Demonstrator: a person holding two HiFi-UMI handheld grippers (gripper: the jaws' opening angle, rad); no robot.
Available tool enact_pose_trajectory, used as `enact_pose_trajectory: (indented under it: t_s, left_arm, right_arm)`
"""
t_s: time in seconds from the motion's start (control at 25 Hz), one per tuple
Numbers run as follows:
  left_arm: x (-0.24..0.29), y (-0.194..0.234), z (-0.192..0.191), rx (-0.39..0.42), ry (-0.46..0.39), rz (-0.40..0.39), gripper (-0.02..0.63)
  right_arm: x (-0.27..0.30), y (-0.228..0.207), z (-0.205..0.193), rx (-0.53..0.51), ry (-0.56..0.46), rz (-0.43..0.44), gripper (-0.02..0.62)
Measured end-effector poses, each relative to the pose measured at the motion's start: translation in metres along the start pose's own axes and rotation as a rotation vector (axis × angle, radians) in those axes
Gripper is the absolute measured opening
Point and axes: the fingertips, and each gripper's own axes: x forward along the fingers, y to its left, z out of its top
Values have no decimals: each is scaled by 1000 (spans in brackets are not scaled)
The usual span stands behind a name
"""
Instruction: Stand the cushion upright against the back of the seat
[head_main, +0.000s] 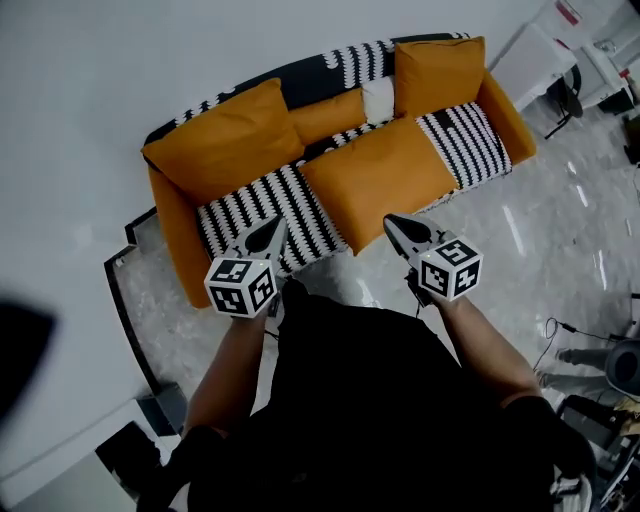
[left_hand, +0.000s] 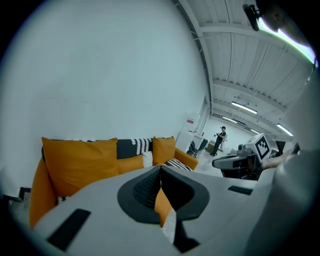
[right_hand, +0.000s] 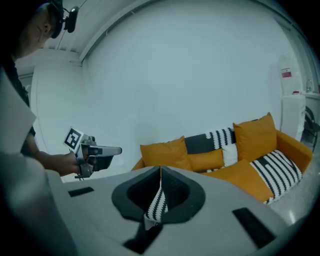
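Where the cushion lies: the large orange cushion (head_main: 380, 172) rests flat across the middle of the sofa seat (head_main: 250, 208). Its far edge is near the low orange back pad (head_main: 325, 115), and its near corner appears to reach past the seat's front edge.
Sofa: orange frame (head_main: 172, 225) with black-and-white striped seat covers, standing against a pale wall on a marble floor (head_main: 540, 235).
Other cushions: a second orange cushion (head_main: 225, 140) leans at the sofa's left end and a third (head_main: 438, 75) stands upright at the right end. A small white cushion (head_main: 378, 98) sits between them at the back.
Left gripper (head_main: 274, 229): jaws pressed together with nothing between them. It points down toward the striped seat and touches nothing.
Right gripper (head_main: 392, 221): jaws likewise closed and empty. It is aimed at the near edge of the flat cushion, with no contact visible.
Handling (judged): a plump fabric cushion, probably light, soft and easily bent. It is not fragile, and the woven cover should resist slipping.
Where to take hold (judged): at the two side edges toward the front, one gripper each, pinching the seam or a fold of cover. Both sets of jaws must open first.
Caution (judged): a one-corner hold would let the cushion fold and sag. Set too steeply against the back, it may slump forward.
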Motion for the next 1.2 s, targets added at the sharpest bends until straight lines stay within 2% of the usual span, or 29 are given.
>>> enact_pose_trajectory:
  t_s: [0.12, 0.28, 0.44, 0.6, 0.76, 1.0, 1.2]
  left_arm:
    - [0, -39, -18, 15, -10, 18, 17]
    - [3, -86, -49, -14, 10, 21, 17]
    - [7, -138, -61, 42, 64, -24, 17]
    - [14, -162, -59, 98, 97, -52, 17]
    - [36, -174, -60, 112, 135, -69, 17]
    - [93, -190, -48, 144, 178, -118, 17]
    - [157, -202, -16, 131, 146, -140, 17]
  right_arm:
    - [-49, -20, -38, 42, 8, -26, 37]
    - [-112, -40, -75, 67, 8, -58, 37]
    - [-161, -62, -94, 102, -4, -110, 37]
    - [-180, -78, -93, 147, -51, -140, 38]
    - [-189, -89, -86, 147, -83, -140, 38]
    - [-188, -136, -78, 165, -72, -163, 37]
    - [-185, -188, -51, 120, -33, -172, 38]
